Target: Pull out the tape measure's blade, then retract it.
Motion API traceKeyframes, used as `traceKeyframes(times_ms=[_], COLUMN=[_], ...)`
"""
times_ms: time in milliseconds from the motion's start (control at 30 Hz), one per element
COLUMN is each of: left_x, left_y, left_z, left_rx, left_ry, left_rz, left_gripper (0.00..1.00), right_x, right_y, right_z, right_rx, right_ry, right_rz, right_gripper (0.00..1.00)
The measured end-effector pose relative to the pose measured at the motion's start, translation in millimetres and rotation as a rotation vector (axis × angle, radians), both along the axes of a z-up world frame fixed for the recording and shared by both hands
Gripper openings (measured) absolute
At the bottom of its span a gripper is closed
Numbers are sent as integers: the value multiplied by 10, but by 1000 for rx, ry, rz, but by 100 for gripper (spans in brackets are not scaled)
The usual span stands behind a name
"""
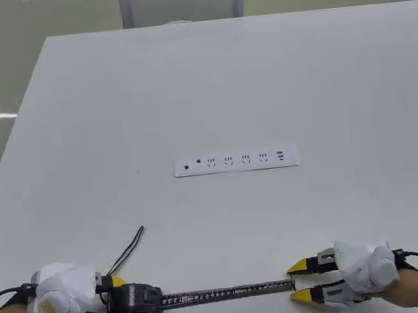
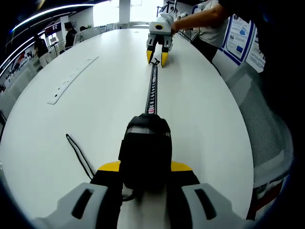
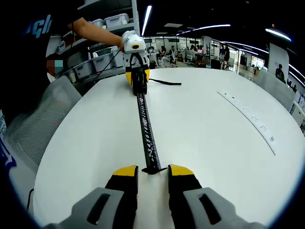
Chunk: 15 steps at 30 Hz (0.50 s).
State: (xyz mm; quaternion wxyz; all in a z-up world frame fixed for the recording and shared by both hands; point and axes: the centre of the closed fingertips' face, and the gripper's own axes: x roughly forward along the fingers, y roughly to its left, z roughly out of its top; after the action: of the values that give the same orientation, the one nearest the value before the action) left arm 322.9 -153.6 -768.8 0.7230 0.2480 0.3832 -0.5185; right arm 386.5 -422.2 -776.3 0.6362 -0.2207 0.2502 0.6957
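A black tape measure case [image 1: 138, 298] lies on the white table [image 1: 209, 89] at the near left, and my left gripper [image 1: 118, 302] is shut on it. In the left gripper view the case [image 2: 145, 148] sits between the yellow fingertips [image 2: 110, 166]. Its blade [image 1: 227, 293] runs flat along the table to the right. The blade's end hook [image 3: 152, 169] lies between the tips of my right gripper [image 3: 153, 171], which stands open, jaws apart on either side of it. The right gripper [image 1: 298, 281] is at the near right.
A white power strip [image 1: 236, 161] lies across the table's middle. The case's black wrist strap [image 1: 129, 247] trails away from the case on the table. A grey chair back [image 1: 181, 1] stands at the far edge. The near table edge is close behind both grippers.
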Motion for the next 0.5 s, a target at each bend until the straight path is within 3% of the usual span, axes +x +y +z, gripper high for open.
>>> traceKeyframes(times_ms=[500], left_x=[16], left_y=[-28], left_z=[25], left_rx=[0], left_ry=[-20], left_rz=[-5], left_gripper=[33], right_x=[16], right_y=[-79], right_z=[93], right_rx=[-27], right_ry=[1], right_rz=[-72], right_gripper=[38])
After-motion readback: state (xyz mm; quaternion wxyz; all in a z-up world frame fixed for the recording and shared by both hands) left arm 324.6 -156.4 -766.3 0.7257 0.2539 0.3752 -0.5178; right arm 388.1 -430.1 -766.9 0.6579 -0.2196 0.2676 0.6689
